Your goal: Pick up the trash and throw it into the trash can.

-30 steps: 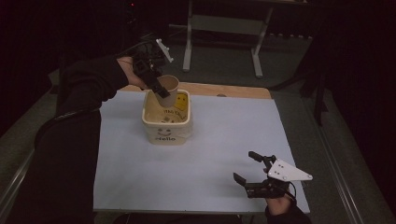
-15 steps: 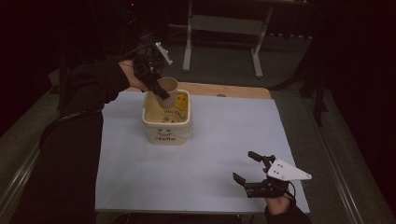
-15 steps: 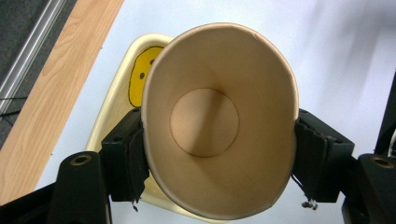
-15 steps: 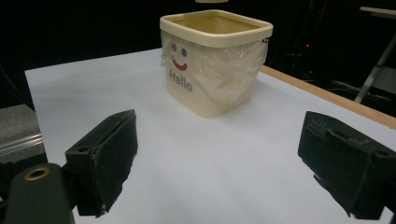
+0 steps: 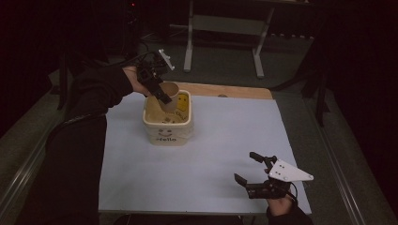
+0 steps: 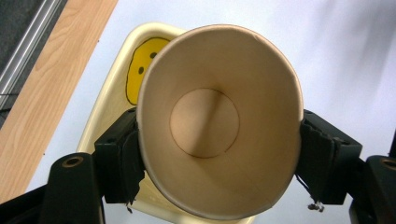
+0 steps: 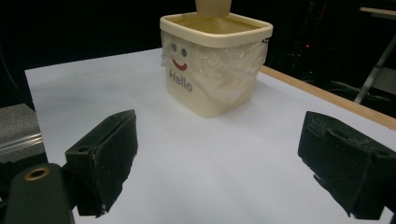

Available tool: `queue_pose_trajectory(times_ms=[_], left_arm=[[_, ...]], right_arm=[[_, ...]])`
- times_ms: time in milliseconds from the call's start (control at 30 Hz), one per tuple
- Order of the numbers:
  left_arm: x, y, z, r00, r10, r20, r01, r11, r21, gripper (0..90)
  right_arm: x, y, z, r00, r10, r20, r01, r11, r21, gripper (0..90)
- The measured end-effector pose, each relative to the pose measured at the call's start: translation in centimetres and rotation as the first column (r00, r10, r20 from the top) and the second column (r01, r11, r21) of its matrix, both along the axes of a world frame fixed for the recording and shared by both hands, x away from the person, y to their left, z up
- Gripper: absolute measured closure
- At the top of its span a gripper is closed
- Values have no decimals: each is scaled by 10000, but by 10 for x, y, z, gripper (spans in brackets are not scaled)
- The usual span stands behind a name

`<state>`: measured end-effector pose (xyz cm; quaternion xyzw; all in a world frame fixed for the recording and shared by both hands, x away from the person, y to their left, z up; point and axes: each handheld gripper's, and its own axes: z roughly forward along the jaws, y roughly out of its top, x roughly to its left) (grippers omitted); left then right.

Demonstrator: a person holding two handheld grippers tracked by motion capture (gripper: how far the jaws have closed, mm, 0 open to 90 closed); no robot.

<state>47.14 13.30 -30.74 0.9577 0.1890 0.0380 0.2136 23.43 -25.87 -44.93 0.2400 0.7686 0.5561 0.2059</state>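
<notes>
Left gripper view: paper cup (image 6: 219,121), empty, clamped in my left gripper (image 6: 219,158) above the cream "Hello" tub (image 5: 167,122) on the counter (image 5: 225,140). Likely step: tipping or dipping; next, lower the cup. My right gripper (image 5: 255,172) rests wide open, well apart.

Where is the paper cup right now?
In the high view the paper cup is at the table's far left, clamped in the left tool just above the cream "Hello" bin.
</notes>
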Motion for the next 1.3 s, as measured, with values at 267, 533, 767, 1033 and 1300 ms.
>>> queue_pose_trajectory(times_ms=[267,533,767,1033,1300], left_arm=[[4,3,-9,9985,452,-294,-460,9986,-243,19],[-1,6,-7,9979,623,159,-611,9956,-710,3],[-11,5,0,9968,705,386,-660,9919,-1087,3],[-25,8,8,9977,652,167,-626,9903,-1238,3],[-42,18,10,9989,476,15,-470,9899,-1335,3]], right_arm=[[0,0,0,10000,14,10,-14,10000,-23,118],[-1,0,1,10000,-3,26,3,10000,-86,118],[0,1,1,10000,3,55,-2,9999,-118,118],[-1,2,2,10000,-20,75,21,9999,-135,118],[-1,3,2,10000,8,73,-7,9998,-193,118]])
